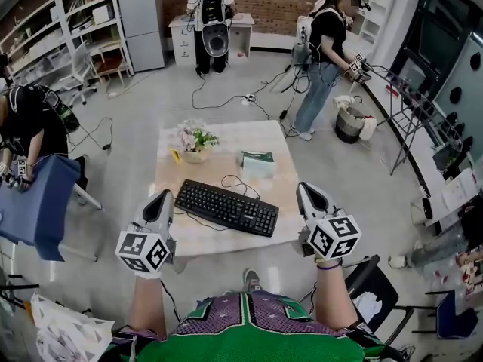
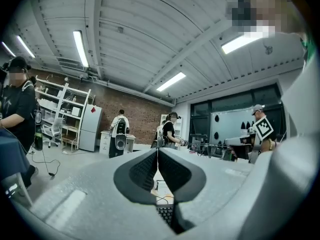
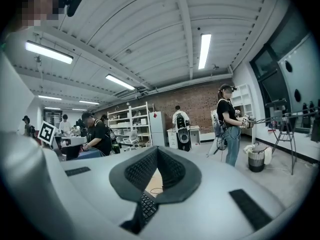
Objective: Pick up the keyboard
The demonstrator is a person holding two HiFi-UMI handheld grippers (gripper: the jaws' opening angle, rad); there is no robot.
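Observation:
A black keyboard (image 1: 227, 207) lies slanted on the pale wooden table (image 1: 226, 138), its cable looping behind it. My left gripper (image 1: 163, 196) hovers at the keyboard's left end, shut, with nothing between its jaws. My right gripper (image 1: 305, 191) hovers just off the keyboard's right end, also shut and empty. In the left gripper view, keyboard keys (image 2: 165, 213) show through the gap below the closed pads (image 2: 146, 171). In the right gripper view the keyboard (image 3: 146, 206) peeks out below the closed pads (image 3: 170, 169).
A flower pot (image 1: 195, 142), a small yellow item (image 1: 176, 155) and a green tissue box (image 1: 258, 163) stand on the table behind the keyboard. A blue chair (image 1: 38, 202) is at the left, a dark chair (image 1: 375, 292) at the right. Several people stand around the room.

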